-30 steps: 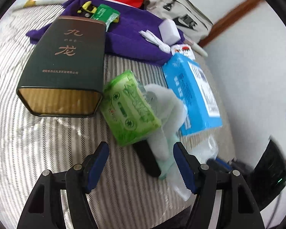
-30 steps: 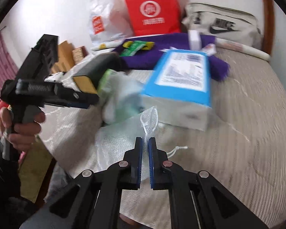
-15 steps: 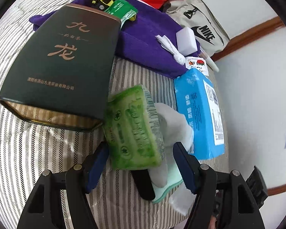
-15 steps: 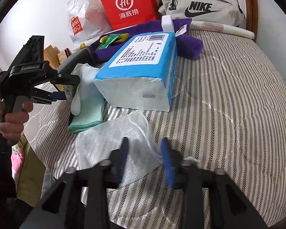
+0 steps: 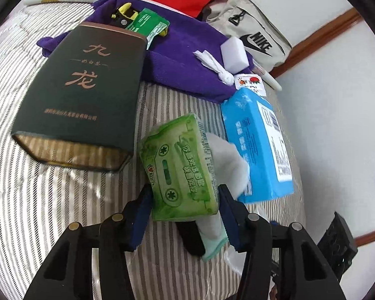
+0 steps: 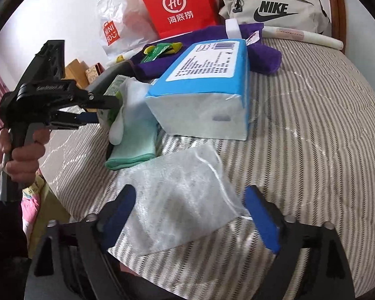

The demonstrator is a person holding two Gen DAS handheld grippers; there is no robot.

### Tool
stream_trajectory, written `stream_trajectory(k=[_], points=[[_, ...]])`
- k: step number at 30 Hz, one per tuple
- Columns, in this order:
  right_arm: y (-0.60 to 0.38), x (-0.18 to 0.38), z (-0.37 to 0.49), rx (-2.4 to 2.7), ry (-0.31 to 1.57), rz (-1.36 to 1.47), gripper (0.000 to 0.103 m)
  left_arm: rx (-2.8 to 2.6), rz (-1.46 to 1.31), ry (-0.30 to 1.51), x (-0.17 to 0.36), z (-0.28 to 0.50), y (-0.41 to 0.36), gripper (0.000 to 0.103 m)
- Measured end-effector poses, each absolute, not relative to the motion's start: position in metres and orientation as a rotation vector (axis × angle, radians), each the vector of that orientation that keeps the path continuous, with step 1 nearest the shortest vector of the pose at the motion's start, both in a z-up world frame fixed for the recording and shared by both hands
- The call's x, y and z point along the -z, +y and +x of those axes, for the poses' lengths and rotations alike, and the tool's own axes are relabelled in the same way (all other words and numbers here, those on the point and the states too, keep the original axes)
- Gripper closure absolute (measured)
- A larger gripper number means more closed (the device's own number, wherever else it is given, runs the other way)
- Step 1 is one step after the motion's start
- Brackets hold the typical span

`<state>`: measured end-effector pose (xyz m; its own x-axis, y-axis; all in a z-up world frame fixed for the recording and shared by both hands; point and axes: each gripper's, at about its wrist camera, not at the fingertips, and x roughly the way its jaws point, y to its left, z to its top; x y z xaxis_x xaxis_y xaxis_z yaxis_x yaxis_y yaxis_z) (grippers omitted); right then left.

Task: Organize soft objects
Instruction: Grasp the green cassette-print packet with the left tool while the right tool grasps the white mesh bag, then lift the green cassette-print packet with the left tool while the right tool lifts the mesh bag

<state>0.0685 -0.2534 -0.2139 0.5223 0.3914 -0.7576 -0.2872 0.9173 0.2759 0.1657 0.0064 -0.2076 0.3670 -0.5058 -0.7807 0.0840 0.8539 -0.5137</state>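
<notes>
My left gripper has its blue pads on both sides of a green tissue pack and grips it; from the right wrist view the same gripper holds the pack just off the bed. A white glove and mint cloth lie beside it, also in the right wrist view. A blue tissue package lies to the right. My right gripper is open wide around a white mesh drawstring bag lying flat on the bed.
A dark green tin lies left of the pack. A purple towel carries small items and a white sponge. A red paper bag, a Nike pouch and a plastic bag stand by the wall. The striped bed drops off at left.
My left gripper moved forward and closed on the green tissue pack. My right gripper let go of the mesh bag and opened wide; the bag now lies flat.
</notes>
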Motion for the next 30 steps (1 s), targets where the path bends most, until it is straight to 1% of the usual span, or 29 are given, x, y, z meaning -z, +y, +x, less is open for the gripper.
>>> stream_trajectory(k=[3,11,15,20,30], points=[[-0.249,0.215,0.066,-0.404,0.935,0.126,0.007,0.41,-0.389,1.133,0.2,0.153,0.008,0.053],[-0.232,0.215,0.064,-0.41,0.956,0.079,0.006,0.385,-0.265,1.138,0.192,0.114,0.025,0.053],[-0.22,0.219,0.061,-0.391,0.944,0.007,0.0,0.291,-0.149,1.134,0.191,0.1,0.038,0.053],[-0.204,0.224,0.059,-0.349,0.93,-0.088,0.0,0.184,-0.057,1.151,0.2,0.1,0.053,0.052],[-0.194,0.226,0.064,-0.272,0.924,-0.103,0.0,0.139,0.033,1.145,0.213,0.106,0.044,0.048]])
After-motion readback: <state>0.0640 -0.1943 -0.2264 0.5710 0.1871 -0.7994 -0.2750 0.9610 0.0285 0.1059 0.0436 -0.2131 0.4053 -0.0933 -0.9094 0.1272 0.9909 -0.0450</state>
